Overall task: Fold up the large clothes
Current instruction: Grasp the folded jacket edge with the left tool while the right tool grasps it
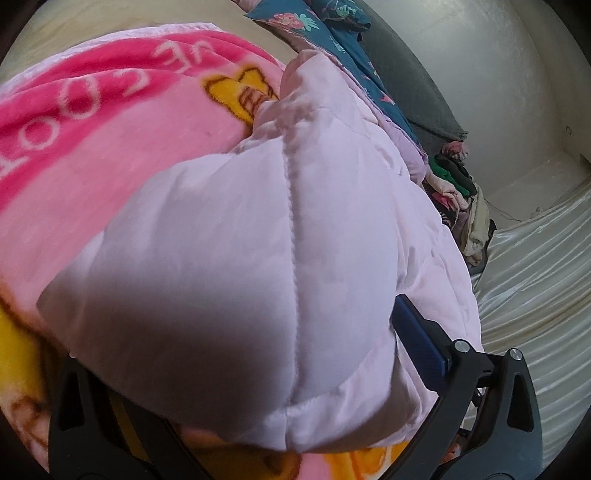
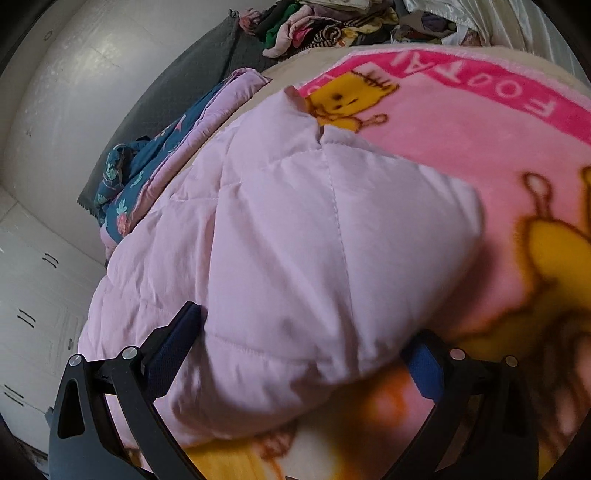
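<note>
Folding looks about half done: each gripper, left [image 1: 236, 369] and right [image 2: 306, 354], has its jaws spread around a puffy fold of the coat [image 1: 258, 229], lying on the blanket [image 1: 110, 147], with loose parts toward 12 o'clock.

A home bedroom: cartoon fleece blanket [image 2: 461, 155], piled clothes [image 2: 325, 26], white wardrobe doors [image 2: 33, 295].

We see a smooth, matt, stitched pale pink quilted jacket [image 1: 258, 258] lying on the fuzzy plush pink blanket [image 1: 92, 147], with glossy, ribbed white satin sheet [image 1: 535, 277] beside that blanket.
</note>
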